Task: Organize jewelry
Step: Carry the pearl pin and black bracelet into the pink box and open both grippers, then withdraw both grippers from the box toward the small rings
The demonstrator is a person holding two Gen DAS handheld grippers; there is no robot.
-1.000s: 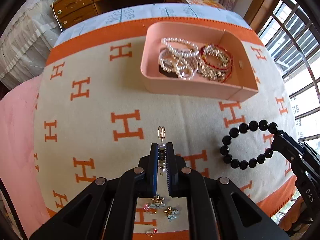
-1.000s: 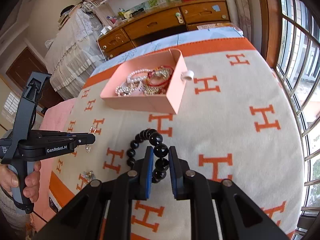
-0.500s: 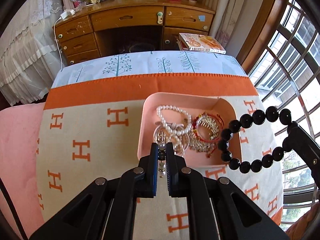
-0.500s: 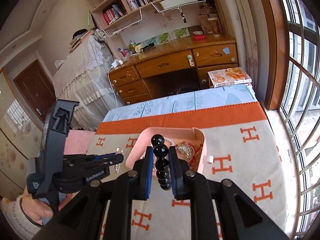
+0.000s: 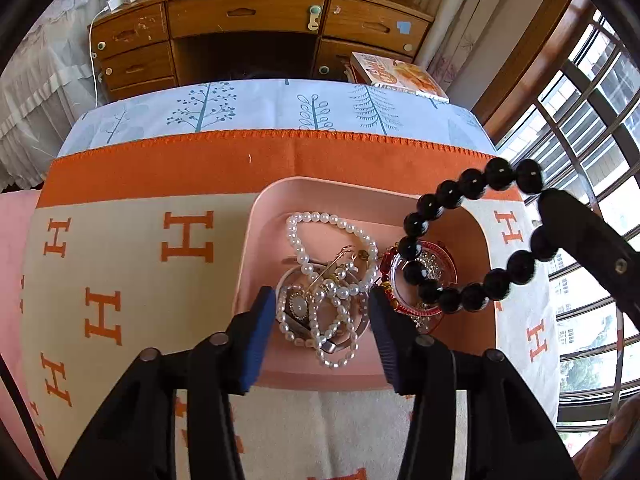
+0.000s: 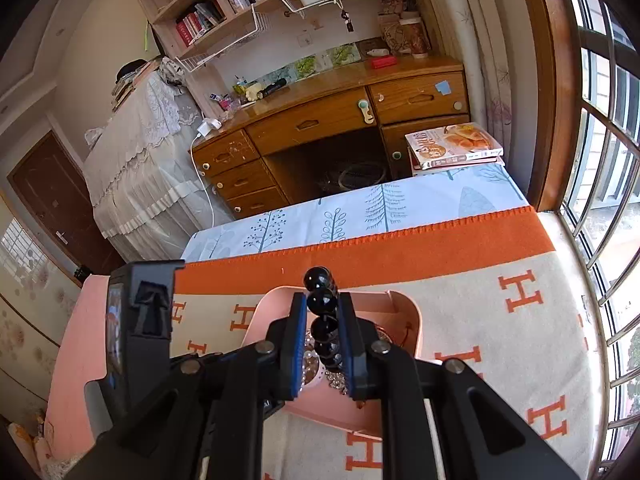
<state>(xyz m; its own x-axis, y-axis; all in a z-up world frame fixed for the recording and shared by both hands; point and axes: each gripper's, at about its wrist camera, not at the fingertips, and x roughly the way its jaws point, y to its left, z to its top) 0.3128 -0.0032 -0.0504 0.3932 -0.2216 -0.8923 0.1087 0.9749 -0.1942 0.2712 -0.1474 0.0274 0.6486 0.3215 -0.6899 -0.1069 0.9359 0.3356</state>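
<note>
A pink tray (image 5: 256, 248) holds pearl strands (image 5: 304, 248), a gold pin (image 5: 340, 270) and a red and gold bracelet (image 5: 436, 276). My left gripper (image 5: 322, 320) is open and empty above the tray's near side. My right gripper (image 6: 322, 336) is shut on a black bead bracelet (image 6: 320, 300) and holds it above the tray (image 6: 412, 320). In the left wrist view the black bracelet (image 5: 448, 196) hangs over the tray's right half. The left gripper's body (image 6: 140, 320) shows at the left of the right wrist view.
The tray sits on a cream and orange H-pattern blanket (image 5: 120, 264) over a bed. A wooden desk (image 5: 248, 12) stands beyond the bed, with books (image 6: 452, 144) at its right. Windows (image 6: 600, 160) line the right side.
My left gripper has opened and the gold pin it held now lies in the tray. My right gripper has carried the black bracelet further over the tray.
</note>
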